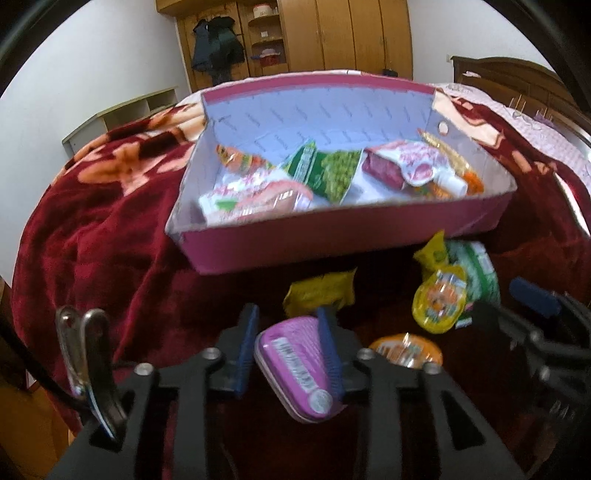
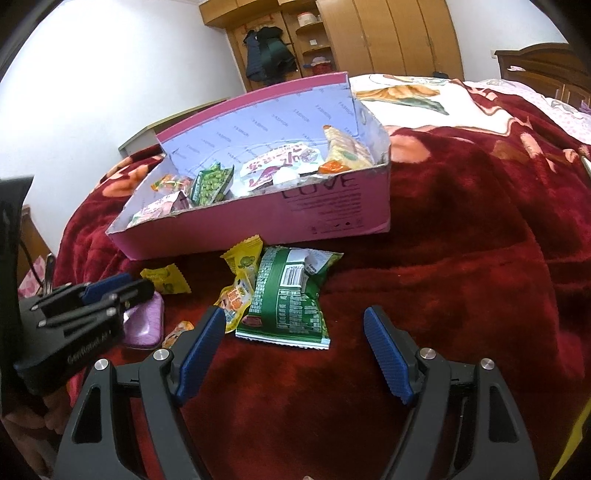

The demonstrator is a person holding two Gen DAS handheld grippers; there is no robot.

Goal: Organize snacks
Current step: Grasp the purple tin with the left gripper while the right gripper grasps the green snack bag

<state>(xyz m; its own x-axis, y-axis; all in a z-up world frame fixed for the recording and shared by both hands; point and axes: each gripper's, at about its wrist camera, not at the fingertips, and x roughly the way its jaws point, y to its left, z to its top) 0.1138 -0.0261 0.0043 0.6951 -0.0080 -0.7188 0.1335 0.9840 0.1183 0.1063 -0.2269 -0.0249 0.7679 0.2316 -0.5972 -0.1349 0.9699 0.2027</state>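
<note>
My left gripper [image 1: 290,315] is shut on a purple snack tin [image 1: 295,369], just above the red blanket; it also shows in the right wrist view [image 2: 110,291] with the tin [image 2: 146,326]. My right gripper [image 2: 295,321] is open and empty, right behind a green snack packet [image 2: 288,295]. The pink box [image 1: 332,240] holds several snack packets; it also shows in the right wrist view [image 2: 295,218]. Loose on the blanket lie yellow candy packets [image 1: 319,288] [image 2: 166,280] [image 2: 243,256], a yellow jelly cup [image 1: 439,301] and an orange jelly cup [image 1: 404,350].
A dark red floral blanket [image 2: 443,258] covers the bed. A wooden wardrobe [image 2: 388,33] and hanging dark coats [image 2: 269,51] stand at the far wall. A wooden headboard [image 2: 546,62] is at the right. A low shelf [image 1: 122,114] stands left of the bed.
</note>
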